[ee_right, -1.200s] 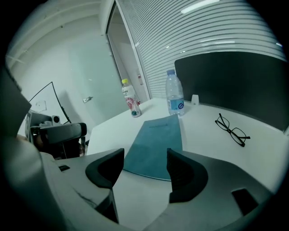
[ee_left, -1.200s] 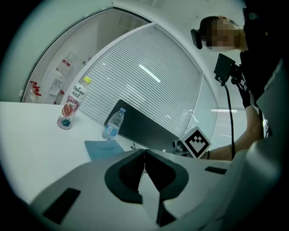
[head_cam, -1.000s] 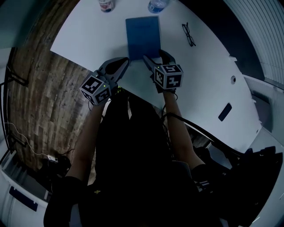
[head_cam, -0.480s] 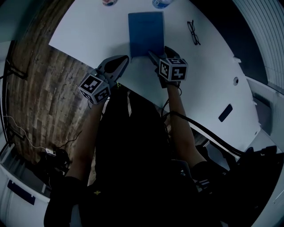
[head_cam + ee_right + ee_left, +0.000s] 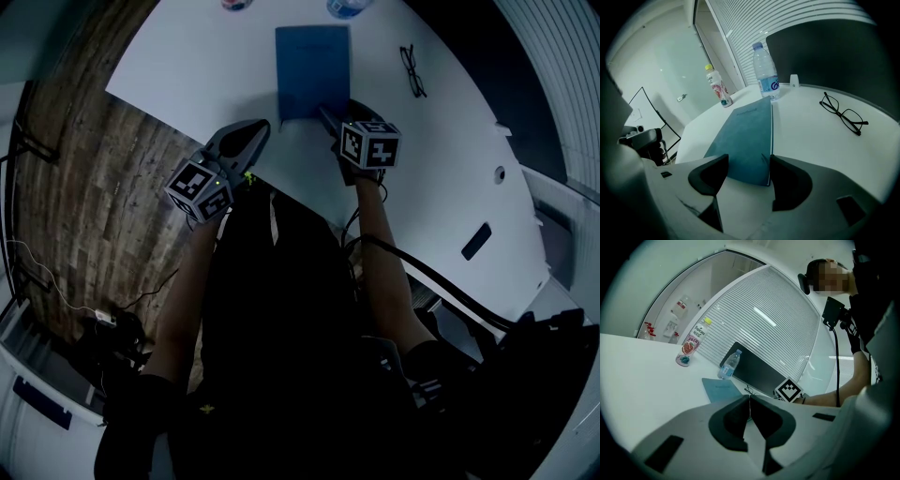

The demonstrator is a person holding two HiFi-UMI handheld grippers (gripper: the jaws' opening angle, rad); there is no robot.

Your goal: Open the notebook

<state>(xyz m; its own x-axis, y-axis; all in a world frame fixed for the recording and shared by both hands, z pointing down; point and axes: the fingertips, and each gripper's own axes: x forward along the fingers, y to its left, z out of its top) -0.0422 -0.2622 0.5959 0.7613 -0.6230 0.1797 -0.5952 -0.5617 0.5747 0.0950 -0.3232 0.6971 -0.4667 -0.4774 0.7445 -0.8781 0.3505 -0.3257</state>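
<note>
Lowered right tongs (image 5: 748, 164), narrowing yet released, straddle notebook (image 5: 745, 136) corner; left tongs (image 5: 749, 397) clenched.

Flat blue rectangular notebook (image 5: 312, 70) lies on white table (image 5: 206, 84), centre, toward far edge. Clear plastic water bottle (image 5: 766, 75) stands just beyond its far right corner. Pink-labelled drink bottle (image 5: 718, 88) stands left of that. Black thin-framed glasses (image 5: 843, 115) lie right of notebook, apart.

White table (image 5: 202, 61), wood-plank floor (image 5: 84, 216), white slatted blinds (image 5: 759, 319), dim light
</note>
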